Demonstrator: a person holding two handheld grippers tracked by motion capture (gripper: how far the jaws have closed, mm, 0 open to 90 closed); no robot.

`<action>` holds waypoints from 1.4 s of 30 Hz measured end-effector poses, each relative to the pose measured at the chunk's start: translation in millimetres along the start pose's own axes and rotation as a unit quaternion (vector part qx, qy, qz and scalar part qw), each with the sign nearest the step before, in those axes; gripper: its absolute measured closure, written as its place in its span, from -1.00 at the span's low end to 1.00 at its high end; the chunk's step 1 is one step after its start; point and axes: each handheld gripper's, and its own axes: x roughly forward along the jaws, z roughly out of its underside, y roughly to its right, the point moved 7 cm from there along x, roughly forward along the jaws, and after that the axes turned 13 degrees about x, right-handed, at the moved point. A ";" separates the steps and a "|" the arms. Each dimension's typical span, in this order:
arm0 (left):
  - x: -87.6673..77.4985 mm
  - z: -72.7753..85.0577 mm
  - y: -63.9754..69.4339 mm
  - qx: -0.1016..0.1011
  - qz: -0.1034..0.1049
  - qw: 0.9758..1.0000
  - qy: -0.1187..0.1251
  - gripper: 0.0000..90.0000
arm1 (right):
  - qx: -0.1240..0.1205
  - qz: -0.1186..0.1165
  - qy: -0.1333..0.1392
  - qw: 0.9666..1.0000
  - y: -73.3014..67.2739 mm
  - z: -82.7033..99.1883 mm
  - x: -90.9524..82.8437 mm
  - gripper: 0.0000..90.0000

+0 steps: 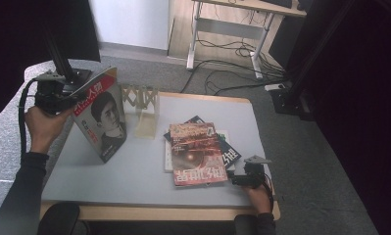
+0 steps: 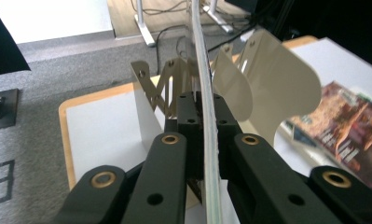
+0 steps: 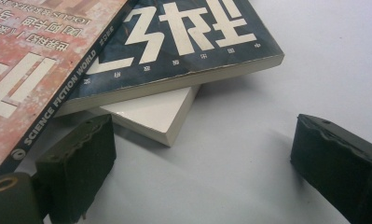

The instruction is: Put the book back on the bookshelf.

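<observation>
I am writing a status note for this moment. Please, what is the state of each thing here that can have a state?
Left gripper: shut on portrait magazine.
Portrait magazine: held upright, lower corner on the table.
Right gripper: open, holding nothing, beside the stack.
Red magazine: closed, flat on top of the stack.
Beige rack: standing, no magazine in it.

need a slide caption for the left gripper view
Left gripper clamps a magazine edge-on, beige rack just beyond.

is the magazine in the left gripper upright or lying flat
Upright, slightly tilted: the magazine stands on its bottom edge on the table, its top pinched by the left gripper.
</observation>
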 end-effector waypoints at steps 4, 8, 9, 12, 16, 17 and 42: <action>-0.1 -9.0 -4.1 -0.003 -0.012 1.000 0.007 0.94 | -0.001 -0.001 -0.001 1.000 0.0 0.1 -0.1 -0.87; 1.8 -17.5 -6.7 0.004 -0.031 0.999 0.013 0.94 | 0.000 -0.001 -0.001 1.000 0.0 0.1 -0.2 -0.87; 3.2 -19.6 -7.2 0.007 -0.038 0.999 0.015 0.94 | 0.000 -0.001 -0.001 1.000 0.0 0.1 -0.2 -0.87; 7.1 -22.7 -8.7 0.009 -0.048 0.999 0.014 0.94 | 0.001 0.000 0.000 1.000 0.0 0.0 0.0 -0.87; 12.3 -26.2 -9.2 0.006 -0.046 0.999 0.022 0.94 | 0.001 0.000 0.000 1.000 0.0 0.0 0.0 -0.87; 13.4 -26.4 -9.0 0.006 -0.047 0.999 0.021 0.94 | 0.001 0.000 0.000 1.000 0.0 0.0 0.0 -0.87; 9.3 -4.8 -17.2 0.000 -0.043 0.999 0.028 0.45 | 0.000 0.000 0.000 1.000 0.1 0.0 0.0 -0.87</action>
